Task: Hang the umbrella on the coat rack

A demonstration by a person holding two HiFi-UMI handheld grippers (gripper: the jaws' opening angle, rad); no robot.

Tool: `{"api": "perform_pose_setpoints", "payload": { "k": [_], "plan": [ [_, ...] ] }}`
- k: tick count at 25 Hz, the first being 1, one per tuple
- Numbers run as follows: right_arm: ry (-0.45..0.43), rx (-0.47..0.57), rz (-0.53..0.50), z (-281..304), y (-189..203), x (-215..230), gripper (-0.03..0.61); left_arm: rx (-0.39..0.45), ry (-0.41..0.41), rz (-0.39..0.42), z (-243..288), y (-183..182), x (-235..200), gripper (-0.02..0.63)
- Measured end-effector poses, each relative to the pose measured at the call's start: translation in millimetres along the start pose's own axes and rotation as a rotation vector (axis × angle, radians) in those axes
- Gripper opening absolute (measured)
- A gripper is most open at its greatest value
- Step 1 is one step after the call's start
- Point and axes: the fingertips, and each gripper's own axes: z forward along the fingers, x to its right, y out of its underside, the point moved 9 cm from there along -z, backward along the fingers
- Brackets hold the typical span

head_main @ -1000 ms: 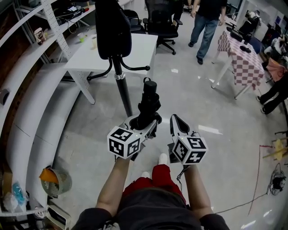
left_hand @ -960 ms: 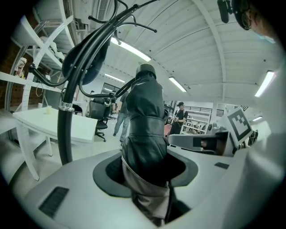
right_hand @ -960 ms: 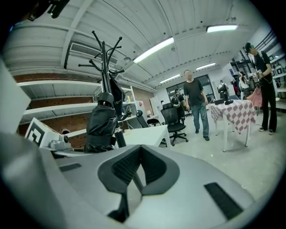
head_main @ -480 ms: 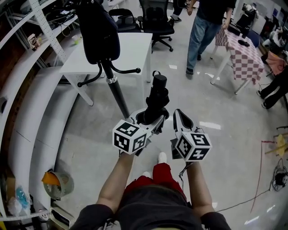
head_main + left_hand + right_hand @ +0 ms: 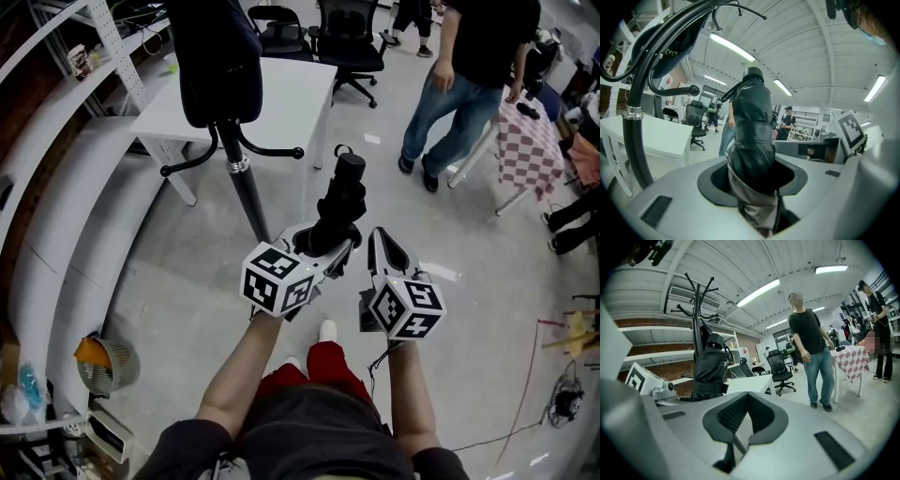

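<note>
Left tongs (image 5: 319,248) are clenched on the folded black umbrella (image 5: 341,201), held near the coat rack (image 5: 246,184), to its right; right tongs (image 5: 382,242) look pressed together, empty, farther right.

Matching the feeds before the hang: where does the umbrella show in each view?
Head view: umbrella at centre, right of the coat rack pole.
Left gripper view: umbrella dead centre, upright, close up.
Right gripper view: umbrella left of centre.
Shared landmark: the coat rack, just left of the umbrella in all three views.
</note>
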Motion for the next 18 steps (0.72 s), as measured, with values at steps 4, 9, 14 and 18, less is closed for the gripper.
{"api": "perform_pose_setpoints", "payload": {
  "k": [4, 9, 14, 18],
  "plan": [
    [-0.017, -0.014, -0.005, 11.3, -1.6, 1.7, 0.017, 0.003, -0.015, -0.018, 3.3, 0.0, -7.3, 0.193],
    [-0.036, -0.028, -0.013, 24.8, -0.2, -1.1, 0.017, 0.007, -0.031, -0.030, 2.3, 1.6, -16.9, 0.193],
    [-0.054, -0.045, -0.017, 30.7, 2.1, -4.9, 0.017, 0.013, -0.045, -0.045, -0.4, 2.6, -20.8, 0.193],
    [-0.066, -0.058, -0.023, 33.8, 5.6, -13.2, 0.017, 0.016, -0.051, -0.060, -9.4, 6.9, -23.8, 0.193]
  ]
}}
